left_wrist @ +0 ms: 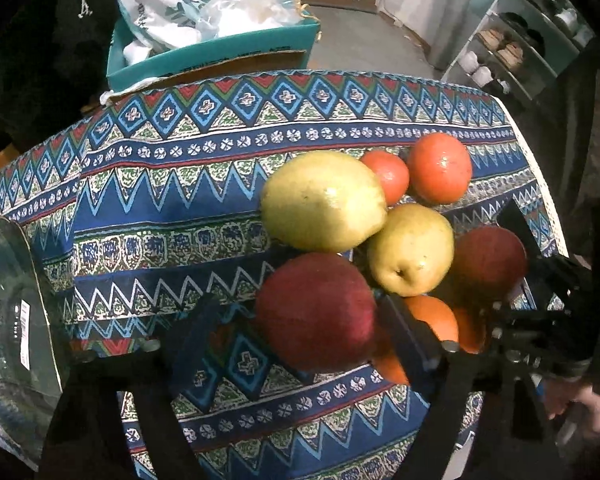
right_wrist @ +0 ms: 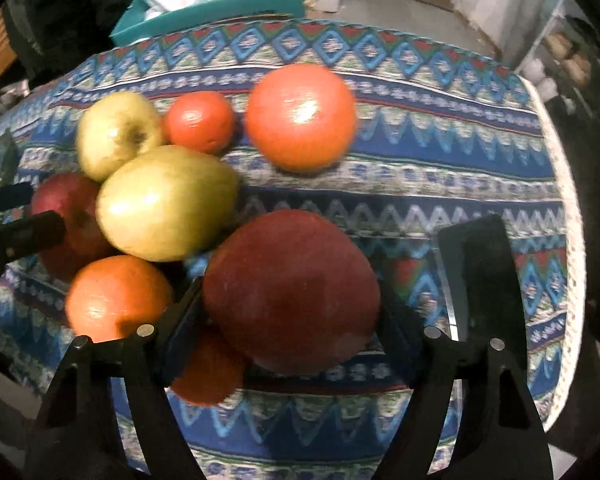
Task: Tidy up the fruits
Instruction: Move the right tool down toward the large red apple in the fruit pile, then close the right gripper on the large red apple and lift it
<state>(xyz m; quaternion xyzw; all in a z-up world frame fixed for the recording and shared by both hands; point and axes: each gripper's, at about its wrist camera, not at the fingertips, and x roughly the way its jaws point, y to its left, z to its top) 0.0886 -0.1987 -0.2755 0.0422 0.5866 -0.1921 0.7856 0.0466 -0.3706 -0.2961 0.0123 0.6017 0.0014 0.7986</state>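
A cluster of fruit lies on the right half of the table [left_wrist: 204,208], which is covered by a patterned cloth: 2 yellow-green pears, 2 red apples, 2 tomatoes at the far side and oranges at the near side, most of them touching. In the left wrist view the left tongs [left_wrist: 300,332] are spread around a red apple [left_wrist: 316,312], one finger at its right flank and the other dim and apart at its left; no pinch is seen. In the right wrist view the right tongs [right_wrist: 324,280] are also spread, with the other red apple [right_wrist: 292,292] between them, the left finger against its side and the right finger clear of it. A glass bowl [left_wrist: 16,312] stands at the left edge of the table, probably where the fruit is to go. For the step in hand, judged to be the grasp of an apple, the fingers are best centred on the widest part of the fruit and closed gently, since the large pear [left_wrist: 324,200] and the orange [right_wrist: 116,296] lie just beside and could be nudged and set rolling. Both tongs are held low and tilted down toward the cloth, side by side, pointing away from the person. A teal box [left_wrist: 212,52] stands beyond the far edge.
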